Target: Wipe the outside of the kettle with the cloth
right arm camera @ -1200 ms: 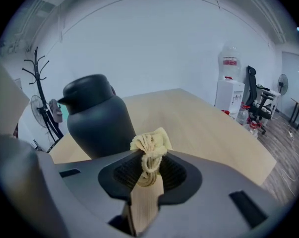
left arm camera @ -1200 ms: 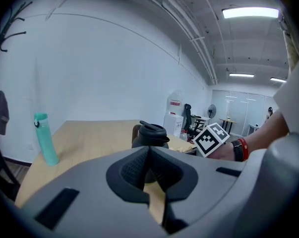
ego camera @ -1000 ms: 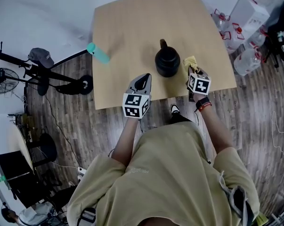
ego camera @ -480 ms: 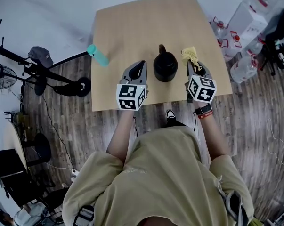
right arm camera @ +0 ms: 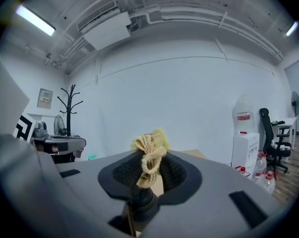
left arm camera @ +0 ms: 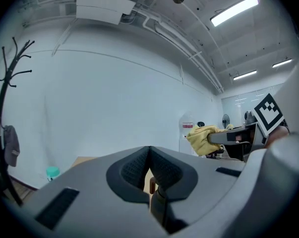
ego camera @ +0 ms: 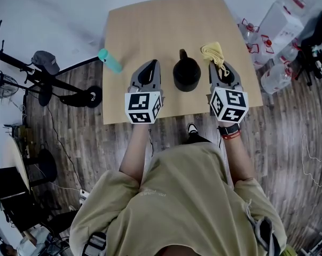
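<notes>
A black kettle point(ego camera: 186, 74) stands on the wooden table point(ego camera: 150, 25), handle pointing away from me. My left gripper point(ego camera: 151, 64) hovers just left of it, jaws shut with nothing between them; in the left gripper view the gripper point(left arm camera: 149, 158) points at the far wall. My right gripper point(ego camera: 219, 64) is just right of the kettle, shut on a yellow cloth point(ego camera: 214, 53). The cloth point(right arm camera: 149, 155) bunches between the pads in the right gripper view, and the cloth point(left arm camera: 202, 139) also shows at the right of the left gripper view. Neither gripper touches the kettle.
A teal cylinder point(ego camera: 111, 60) sits at the table's left edge. Water jugs and a white dispenser point(ego camera: 282, 20) stand on the floor to the right. A black stand with a fan point(ego camera: 22, 79) is on the left. A coat rack point(right arm camera: 70, 105) stands by the wall.
Both grippers have risen and moved forward to either side of the kettle. The cloth stayed clamped in the right gripper and has lifted off the table.
</notes>
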